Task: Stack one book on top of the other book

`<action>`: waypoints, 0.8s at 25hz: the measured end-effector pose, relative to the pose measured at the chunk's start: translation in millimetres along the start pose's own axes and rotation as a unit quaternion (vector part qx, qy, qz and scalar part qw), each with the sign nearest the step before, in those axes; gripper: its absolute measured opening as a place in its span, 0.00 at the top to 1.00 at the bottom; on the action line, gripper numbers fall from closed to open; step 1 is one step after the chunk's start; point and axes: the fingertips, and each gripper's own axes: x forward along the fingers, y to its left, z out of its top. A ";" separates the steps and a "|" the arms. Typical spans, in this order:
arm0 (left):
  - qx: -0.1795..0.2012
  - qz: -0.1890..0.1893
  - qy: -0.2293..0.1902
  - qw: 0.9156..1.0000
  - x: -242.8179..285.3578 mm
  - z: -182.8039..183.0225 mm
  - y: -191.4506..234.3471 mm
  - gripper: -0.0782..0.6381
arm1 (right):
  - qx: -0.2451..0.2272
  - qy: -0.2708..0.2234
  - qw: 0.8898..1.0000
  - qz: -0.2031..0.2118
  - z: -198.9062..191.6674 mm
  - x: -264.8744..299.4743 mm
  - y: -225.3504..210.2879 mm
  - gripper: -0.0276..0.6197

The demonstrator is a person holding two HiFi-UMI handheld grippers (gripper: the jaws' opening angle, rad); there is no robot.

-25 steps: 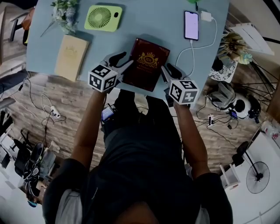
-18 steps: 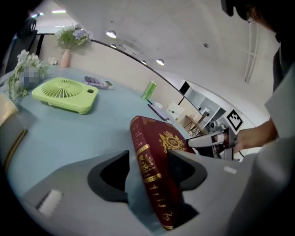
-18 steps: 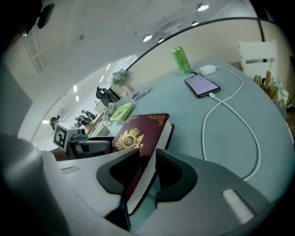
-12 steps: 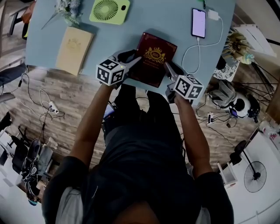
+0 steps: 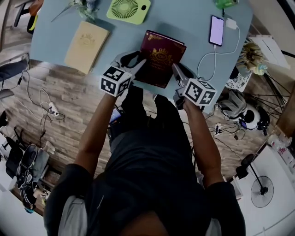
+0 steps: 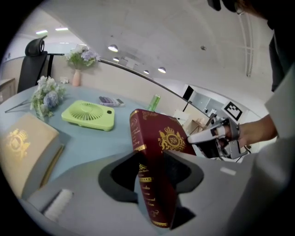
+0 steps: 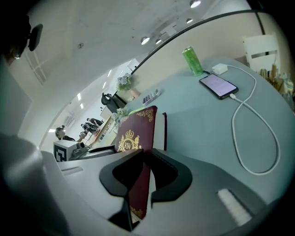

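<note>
A maroon book with a gold crest is held between both grippers near the table's front edge. My left gripper grips its spine side, and in the left gripper view the spine sits between the closing jaws of the left gripper. My right gripper is on the book's opposite edge. The right gripper view shows the jaws of the right gripper closing on the maroon cover. The book looks tilted up off the table. A tan book lies flat at the left.
On the blue table a green fan lies behind the books. A phone on a white cable lies at the right, with a green can behind it. Flowers stand at the far left.
Both grippers have closed in on the maroon book's two side edges. The book has shifted a little toward the left with them, and its near end looks raised.
</note>
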 end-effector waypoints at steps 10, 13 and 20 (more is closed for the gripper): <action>0.016 0.081 -0.057 0.995 -82.1 29.3 45.6 0.60 | -0.029 0.019 0.998 0.057 1.6 33.6 82.5 0.88; 0.016 0.104 -0.072 0.992 -104.7 30.7 62.6 0.60 | -0.040 0.032 0.996 0.072 -2.8 48.0 105.5 0.88; 0.012 0.149 -0.094 0.984 -153.9 37.4 100.1 0.60 | -0.070 0.052 0.991 0.100 -4.3 83.4 158.4 0.89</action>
